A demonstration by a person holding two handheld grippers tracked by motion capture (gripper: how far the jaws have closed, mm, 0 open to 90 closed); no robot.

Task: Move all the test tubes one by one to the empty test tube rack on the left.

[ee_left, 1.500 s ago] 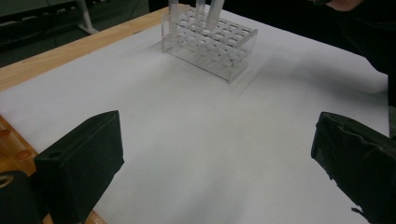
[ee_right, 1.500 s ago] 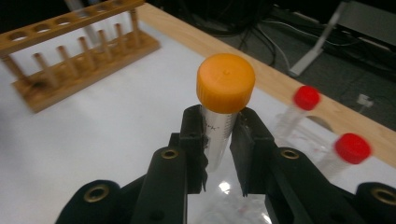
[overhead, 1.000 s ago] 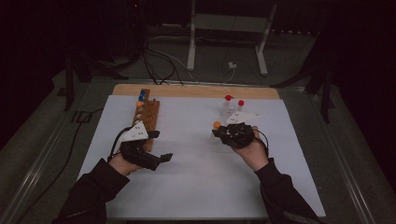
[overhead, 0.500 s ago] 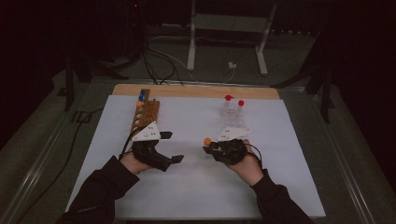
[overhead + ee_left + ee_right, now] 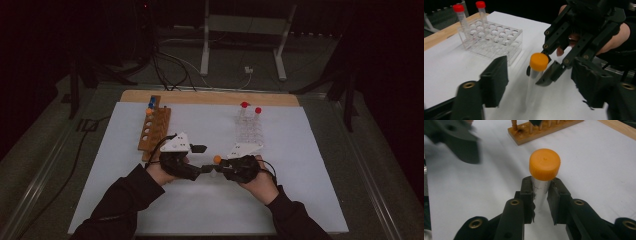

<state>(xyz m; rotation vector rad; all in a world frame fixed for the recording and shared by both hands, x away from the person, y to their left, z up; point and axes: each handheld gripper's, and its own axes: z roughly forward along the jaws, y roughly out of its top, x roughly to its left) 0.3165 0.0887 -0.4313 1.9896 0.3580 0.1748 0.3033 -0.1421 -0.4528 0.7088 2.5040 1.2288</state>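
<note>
The right tool (image 5: pixel 541 195) clamps an orange-capped tube (image 5: pixel 543 177) upright just below its cap, above the near middle of the bench (image 5: pixel 310 165). The left tool (image 5: pixel 541 85) stands wide open around it, evidently positioned to receive a handover.

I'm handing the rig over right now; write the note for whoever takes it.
Right gripper: shut on the orange-capped tube, just below the cap, tube upright over the white mat.
Left gripper: open, jaws either side of the tube, not gripping.
Clear rack: two red-capped tubes at its far end.
Wooden rack: far left of the mat, an orange-capped tube and a blue-capped one at its far end.
Done: tube lifted and brought to mid-mat.
Left: probably hand it to the left gripper, then rack it.
</note>
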